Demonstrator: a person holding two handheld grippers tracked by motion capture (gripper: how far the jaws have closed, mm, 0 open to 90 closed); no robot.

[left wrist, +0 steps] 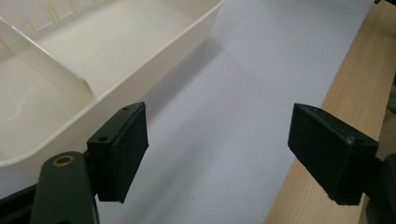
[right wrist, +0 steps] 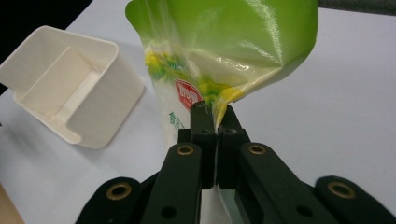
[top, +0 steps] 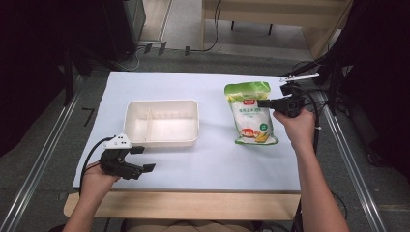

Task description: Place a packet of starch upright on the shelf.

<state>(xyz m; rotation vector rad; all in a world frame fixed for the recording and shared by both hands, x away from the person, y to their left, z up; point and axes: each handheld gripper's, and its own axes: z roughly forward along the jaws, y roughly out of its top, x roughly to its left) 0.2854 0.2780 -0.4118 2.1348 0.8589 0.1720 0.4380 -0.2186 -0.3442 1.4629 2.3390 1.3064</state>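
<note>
Right gripper [right wrist: 211, 114] jaws pinch the green bag [top: 250, 112] by one edge, above the table [top: 212, 164]; film could slip or tear. Left gripper [top: 140, 158] spread, empty, beside the tray [top: 162, 141].

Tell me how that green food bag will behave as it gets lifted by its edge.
The green food bag probably flops and sags: its film creases above the right gripper, whose jaws pinch only the thin edge. The glossy plastic looks slippery, so it may slide out. Its bulging body suggests loose contents that could shift and swing.
</note>
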